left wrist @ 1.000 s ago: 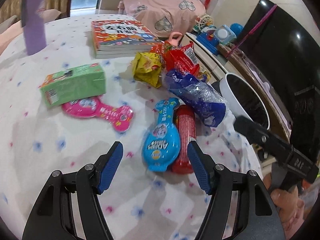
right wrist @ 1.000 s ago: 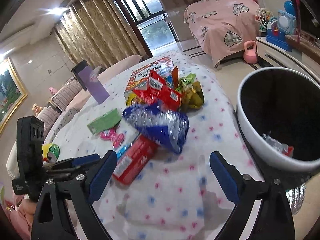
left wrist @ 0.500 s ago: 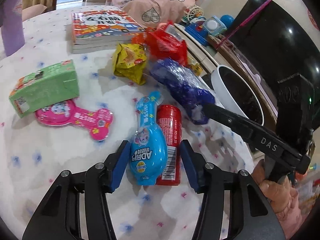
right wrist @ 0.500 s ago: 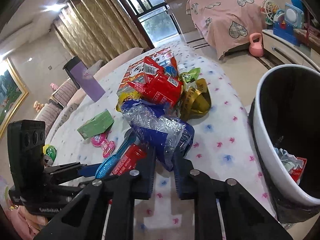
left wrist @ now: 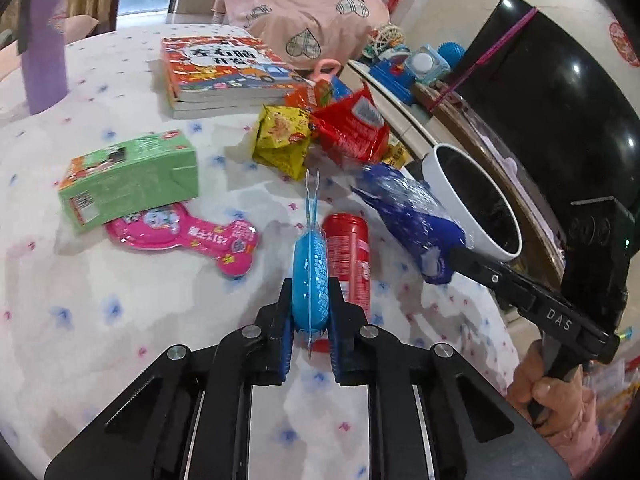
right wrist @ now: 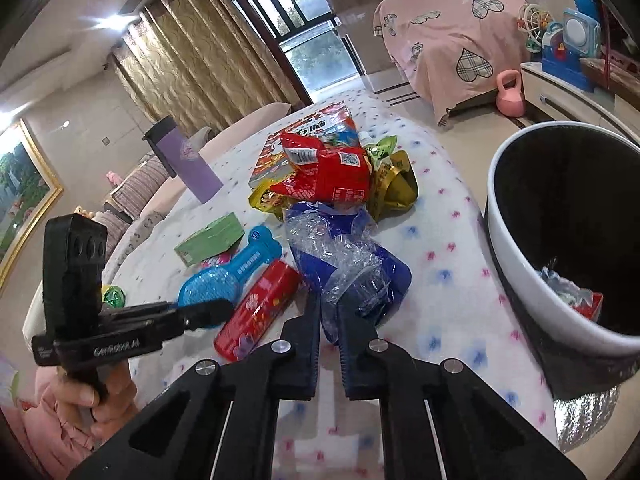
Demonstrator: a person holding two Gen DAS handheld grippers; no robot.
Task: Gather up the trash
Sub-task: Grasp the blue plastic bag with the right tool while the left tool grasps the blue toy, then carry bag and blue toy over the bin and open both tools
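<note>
My left gripper (left wrist: pixel 310 312) is shut on a blue bone-shaped snack pack (left wrist: pixel 310 268), turned on edge just above the tablecloth; the pack also shows in the right wrist view (right wrist: pixel 228 276). My right gripper (right wrist: pixel 330 312) is shut on a crumpled blue plastic bag (right wrist: pixel 344 260), which also shows in the left wrist view (left wrist: pixel 408 216). A red can (left wrist: pixel 348 256) lies beside the blue pack. Red (right wrist: pixel 324 172) and yellow (left wrist: pixel 282 140) snack bags lie further back. The white trash bin (right wrist: pixel 516 264) stands at the table's right edge with some wrappers inside.
A green box (left wrist: pixel 132 176) and a pink bone-shaped pack (left wrist: pixel 188 240) lie to the left. A stack of books (left wrist: pixel 224 72) and a purple bottle (left wrist: pixel 42 48) stand at the back. A black TV (left wrist: pixel 560 96) is beyond the bin.
My left gripper closed on the blue pack and tipped it on edge. My right gripper closed on the blue plastic bag.
</note>
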